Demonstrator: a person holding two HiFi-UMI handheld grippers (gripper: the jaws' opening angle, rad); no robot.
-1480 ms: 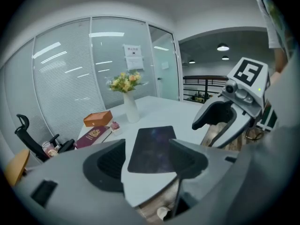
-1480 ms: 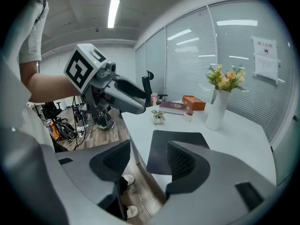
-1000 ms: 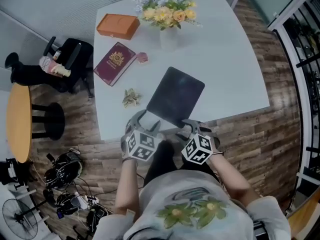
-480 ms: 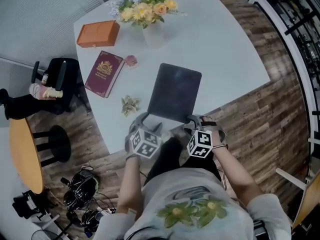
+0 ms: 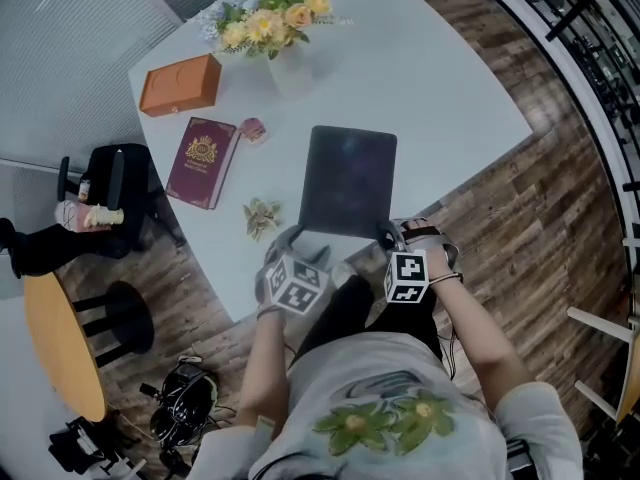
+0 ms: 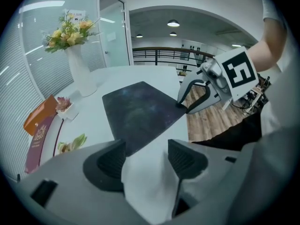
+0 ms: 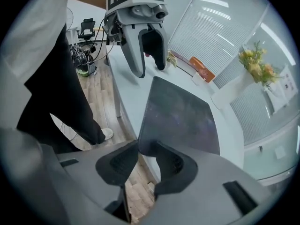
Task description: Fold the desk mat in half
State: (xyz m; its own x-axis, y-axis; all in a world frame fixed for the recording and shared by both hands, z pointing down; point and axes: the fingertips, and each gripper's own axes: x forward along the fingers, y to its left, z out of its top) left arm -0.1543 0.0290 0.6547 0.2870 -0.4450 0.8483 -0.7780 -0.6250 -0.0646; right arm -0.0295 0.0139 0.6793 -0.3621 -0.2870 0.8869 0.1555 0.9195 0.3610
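At the near edge of the tabletop [image 5: 450, 108], the right gripper [image 7: 145, 161] has the near right corner of the desk mat [image 5: 348, 178] between its fingers [image 7: 117, 161]. They are closing on the corner but, as far as the right gripper view shows, do not yet pinch it. To its left, the left gripper [image 6: 145, 158] hovers low over bare tabletop. Its fingers [image 6: 105, 161] stand well apart with nothing between them, and the mat's near left corner lies just ahead of them.

The mat lies flat and unfolded, its near edge at the rim of the tabletop and its length running away from the person. It looks thin, light and limp, more like a rubber-backed sheet than a board. It should bend easily, but would likely sag from one corner and cling to the surface rather than slide. The two near corners look like the best places to hold it. Both could then be lifted together and carried over to the far edge, keeping the fold square.

Left of the mat lie a small yellow-green paper scrap [image 5: 262, 216] and a maroon book [image 5: 203, 161]. Beyond them are an orange box [image 5: 180, 83] and a vase of flowers [image 5: 270, 28], all apart from the mat.
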